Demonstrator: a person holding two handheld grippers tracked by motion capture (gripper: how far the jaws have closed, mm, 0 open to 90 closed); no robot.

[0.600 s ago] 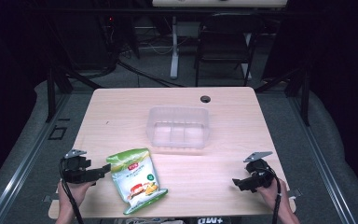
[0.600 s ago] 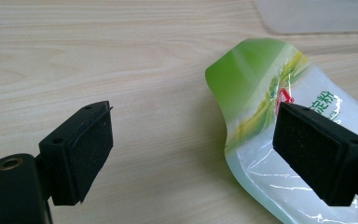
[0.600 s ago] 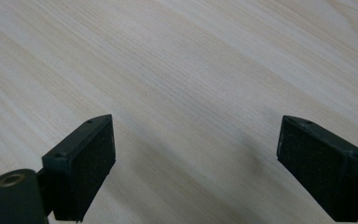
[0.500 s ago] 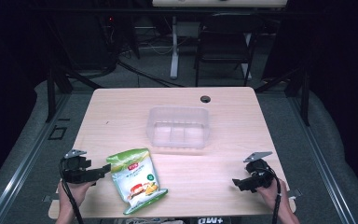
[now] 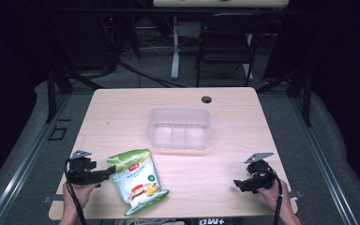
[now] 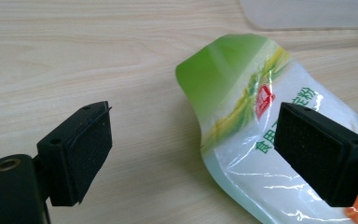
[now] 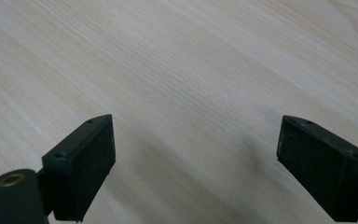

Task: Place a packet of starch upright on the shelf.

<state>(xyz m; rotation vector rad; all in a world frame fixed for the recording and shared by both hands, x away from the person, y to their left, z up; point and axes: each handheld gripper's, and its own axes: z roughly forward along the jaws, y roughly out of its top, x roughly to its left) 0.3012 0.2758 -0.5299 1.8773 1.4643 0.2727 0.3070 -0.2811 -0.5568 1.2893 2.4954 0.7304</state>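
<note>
Snack bag lies flat at the near left of the table, green top pointing far, just beside the left gripper. From the high view, the right gripper sits well apart at the near right over bare wood, and a clear plastic tub stands mid-table, farther off than the bag. That tub looks like the likely destination, though that is my guess.

Over to the left gripper view: jaws spread wide, nothing pinched, with the bag lying partly between the pads and under the right-hand one. Glossy film, wrinkled, catching glare, so I judge it light, soft, slippery and crushable. Best bite looks like the flat green sealed top edge, where there is film but no contents to squash. This view gives the crinkles and print that the high view blurs; a corner of the tub peeks in at the top.

Right gripper view: jaws also wide apart, holding nothing, plain wood grain beneath. It adds little about the bag, but confirms that hand is free.
</note>
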